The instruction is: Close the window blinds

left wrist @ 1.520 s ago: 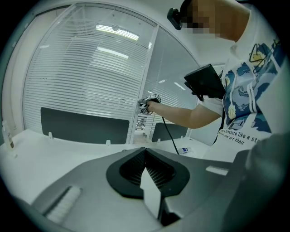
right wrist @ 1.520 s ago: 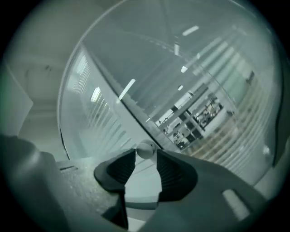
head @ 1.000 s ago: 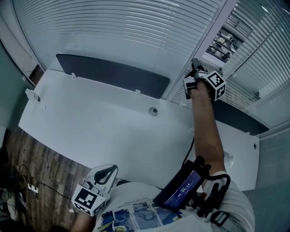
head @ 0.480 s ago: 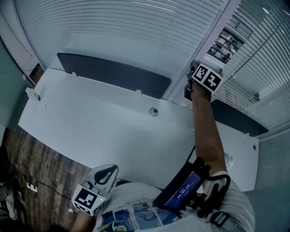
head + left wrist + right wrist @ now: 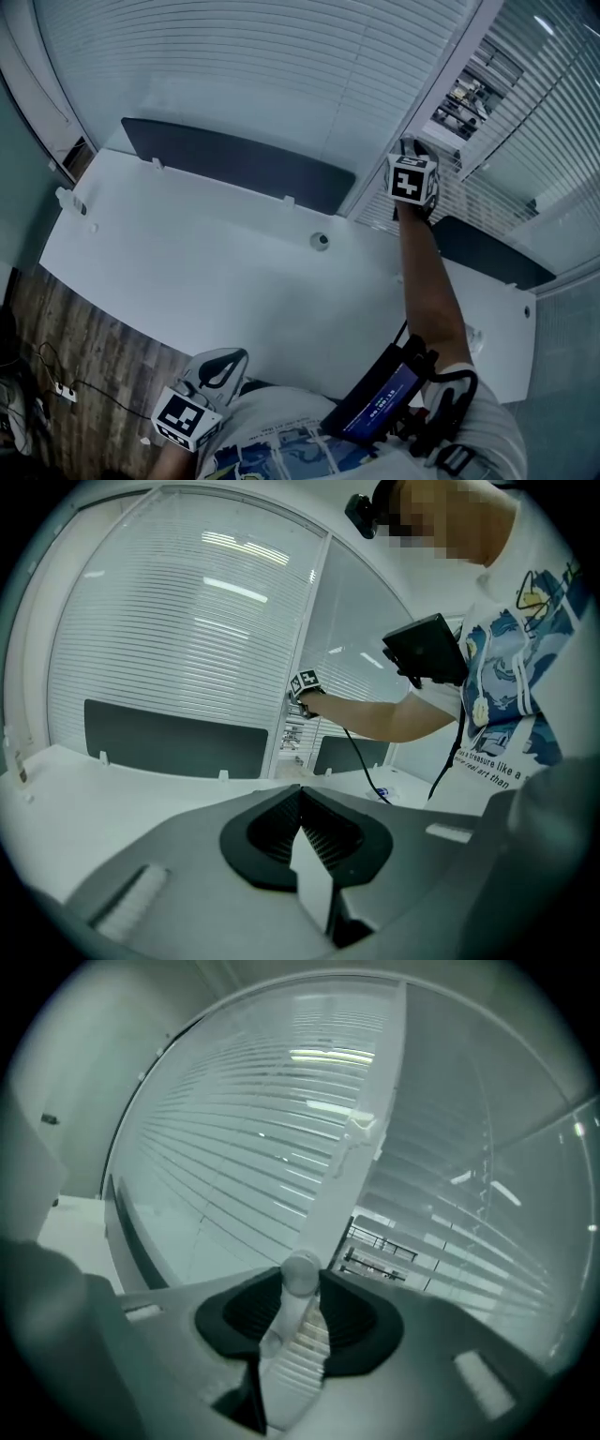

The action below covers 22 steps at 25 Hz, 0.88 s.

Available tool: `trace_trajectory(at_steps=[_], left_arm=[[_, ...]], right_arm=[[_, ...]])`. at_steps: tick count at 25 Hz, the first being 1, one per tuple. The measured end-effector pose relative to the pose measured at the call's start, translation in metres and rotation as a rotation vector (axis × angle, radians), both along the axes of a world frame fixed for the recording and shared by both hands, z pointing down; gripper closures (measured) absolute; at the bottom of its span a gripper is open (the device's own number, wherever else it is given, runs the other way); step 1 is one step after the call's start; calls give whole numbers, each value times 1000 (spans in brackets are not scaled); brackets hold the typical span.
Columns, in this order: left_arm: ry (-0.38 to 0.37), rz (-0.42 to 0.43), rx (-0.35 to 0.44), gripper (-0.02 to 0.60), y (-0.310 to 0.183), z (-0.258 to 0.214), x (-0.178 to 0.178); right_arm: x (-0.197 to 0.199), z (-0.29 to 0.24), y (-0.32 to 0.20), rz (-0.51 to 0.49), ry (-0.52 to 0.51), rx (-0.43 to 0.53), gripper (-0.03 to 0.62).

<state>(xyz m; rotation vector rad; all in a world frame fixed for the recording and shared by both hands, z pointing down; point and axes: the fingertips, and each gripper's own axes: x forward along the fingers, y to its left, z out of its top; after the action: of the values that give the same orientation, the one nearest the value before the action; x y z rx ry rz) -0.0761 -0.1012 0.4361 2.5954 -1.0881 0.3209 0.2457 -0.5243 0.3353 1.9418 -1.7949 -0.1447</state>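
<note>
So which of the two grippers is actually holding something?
The right gripper, up by the window blinds: it grips a white ribbed blind wand. The left gripper, down low, is shut and empty.

Cool, blue-green light of middling strength fills your pictures. Bright light streaks (image 5: 330, 1055) glare on the glass behind the blinds (image 5: 262, 66) and show in both gripper views. In the head view the white desk (image 5: 187, 262) is the brightest surface and carries almost no shadow, while the wooden floor (image 5: 66, 347) at lower left sinks into gloom. Every view bows straight lines hard, and the two gripper views fall off to black around their round edges. Close to the lens, the wand (image 5: 291, 1363) clamped in your right gripper (image 5: 300, 1288) looks soft, as do the pressed-together jaws of your left gripper (image 5: 302, 832).
</note>
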Motion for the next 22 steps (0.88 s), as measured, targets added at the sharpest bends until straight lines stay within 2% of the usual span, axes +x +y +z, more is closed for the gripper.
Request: trace_trajectory(at_steps=[2,4,7,9,10,15,17,19,22], left_arm=[[0,1,-5,577,0,-1,1],[4,-6,-10,577,1,-2,0],[-3,3,-9,577,2,0,0],[-8,5,-13,577,1,2,0],[-10,5,-14,577,0,1,0],[-13,18,-3,577,-5,-5,5],[-13,24,3,577,-6,-4,7],[-11,25,-1,577,-7,-3,9],[-16,20,-5,577,-8,0,7]], right_arm=[[3,-2,-1,-10,-143,38,462],[5,-4,3,-35,-426,93,459],[6,-2,8,-84,-930,151,453],[9,0,8,-102,-1164,178,451],[11,-2,7,-108,-1232,190,451],[17,1,1,-107,-1386,178,453],[16,3,-1,-97,-1393,162,467],[16,2,-2,-80,-1322,154,467],[14,2,-1,-57,-1149,136,465]])
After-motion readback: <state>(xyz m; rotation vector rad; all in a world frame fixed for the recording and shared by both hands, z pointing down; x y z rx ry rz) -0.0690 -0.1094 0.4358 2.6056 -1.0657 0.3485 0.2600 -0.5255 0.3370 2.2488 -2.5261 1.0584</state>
